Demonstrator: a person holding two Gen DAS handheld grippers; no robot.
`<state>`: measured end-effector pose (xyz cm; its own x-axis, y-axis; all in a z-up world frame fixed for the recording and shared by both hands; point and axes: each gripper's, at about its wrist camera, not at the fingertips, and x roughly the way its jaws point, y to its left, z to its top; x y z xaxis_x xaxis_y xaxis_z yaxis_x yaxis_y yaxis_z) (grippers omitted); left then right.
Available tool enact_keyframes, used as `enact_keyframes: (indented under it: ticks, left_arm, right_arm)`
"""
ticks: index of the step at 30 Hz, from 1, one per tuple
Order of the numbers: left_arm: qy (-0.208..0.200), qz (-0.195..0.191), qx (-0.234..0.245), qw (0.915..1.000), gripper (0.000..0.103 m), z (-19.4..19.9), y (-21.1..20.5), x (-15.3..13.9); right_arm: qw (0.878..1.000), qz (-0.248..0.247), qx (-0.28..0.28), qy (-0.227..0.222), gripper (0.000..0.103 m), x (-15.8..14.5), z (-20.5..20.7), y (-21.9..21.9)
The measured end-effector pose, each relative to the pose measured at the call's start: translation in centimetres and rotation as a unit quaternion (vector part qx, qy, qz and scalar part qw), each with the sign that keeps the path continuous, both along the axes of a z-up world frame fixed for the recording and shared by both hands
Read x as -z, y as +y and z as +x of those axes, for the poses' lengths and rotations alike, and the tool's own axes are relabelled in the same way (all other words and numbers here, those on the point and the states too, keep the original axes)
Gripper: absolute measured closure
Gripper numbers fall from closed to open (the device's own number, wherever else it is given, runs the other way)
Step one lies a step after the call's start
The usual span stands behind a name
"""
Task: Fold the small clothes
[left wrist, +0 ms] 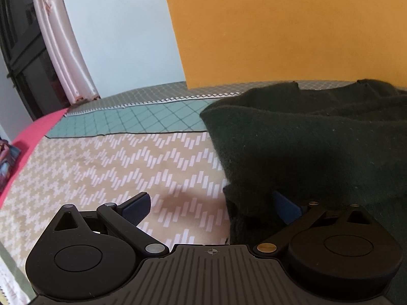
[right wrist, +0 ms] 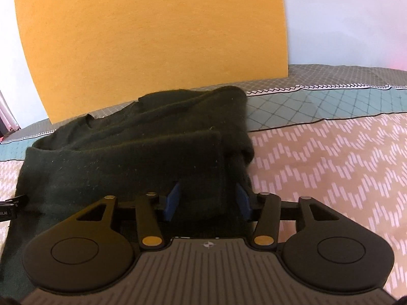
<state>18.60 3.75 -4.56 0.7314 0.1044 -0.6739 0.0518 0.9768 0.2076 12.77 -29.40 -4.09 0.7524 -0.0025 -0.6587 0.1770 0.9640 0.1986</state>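
Observation:
A dark green knit garment [left wrist: 310, 147] lies partly folded on the patterned bedspread [left wrist: 114, 167]. It also shows in the right wrist view [right wrist: 132, 152], with a folded sleeve on top. My left gripper [left wrist: 213, 206] is open at the garment's left edge; its right finger sits under a fold of cloth and its left finger [left wrist: 136, 207] is over bare bedspread. My right gripper [right wrist: 207, 200] is open, its blue pads [right wrist: 173, 198] standing either side of the garment's near right edge without pinching it. The tip of the left gripper [right wrist: 12, 203] shows at the far left.
An orange board [right wrist: 152, 43] stands upright against the pale wall behind the garment. A teal checked strip [left wrist: 132, 122] runs across the bed behind the beige zigzag part. A pink curtain [left wrist: 58, 40] and a dark cabinet stand at the left. A red edge [left wrist: 30, 132] borders the bed on the left.

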Motion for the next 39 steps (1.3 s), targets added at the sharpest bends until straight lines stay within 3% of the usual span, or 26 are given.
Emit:
enact_keyframes:
  ticks: [1,3,8,21,27,32,34,39]
  left_arm:
    - [0.0,0.001,0.001,1.0,0.0,-0.3,0.0,-0.2]
    - [0.003,0.006,0.002,1.0,0.0,-0.8,0.0,-0.5]
    - [0.006,0.015,0.0,0.9999,0.0,-2.7,0.3,-1.1]
    - [0.03,0.017,0.004,0.9994,0.0,-7.6,0.4,-1.2]
    - [0.022,0.003,0.006,0.9997,0.0,-7.8,0.3,-2.0]
    - [0.005,-0.012,0.013,0.9998,0.0,-6.2,-0.2,-3.1]
    - [-0.005,-0.024,0.018,0.9995,0.0,-4.9,-0.6,-3.5]
    - [0.009,-0.075,0.032,0.9966,0.0,-0.8,-1.9,-2.9]
  right_arm:
    - [1.0,-0.004,0.002,0.0,0.032,-0.2,-0.4,0.0]
    - [0.999,-0.026,0.021,0.003,0.026,-0.5,-1.0,0.3]
    - [0.999,-0.022,0.032,0.02,0.024,-0.7,-2.8,-0.3]
    - [0.998,-0.03,-0.004,0.05,0.019,0.0,-8.1,0.8]
    - [0.998,-0.053,-0.023,-0.002,0.02,-2.3,-7.8,2.2]
    - [0.995,-0.051,-0.066,-0.051,0.038,-3.8,-5.9,3.9]
    - [0.993,-0.053,-0.086,-0.064,0.043,-3.8,-4.6,4.7]
    - [0.986,-0.062,-0.141,-0.058,0.043,-2.2,-1.1,6.6]
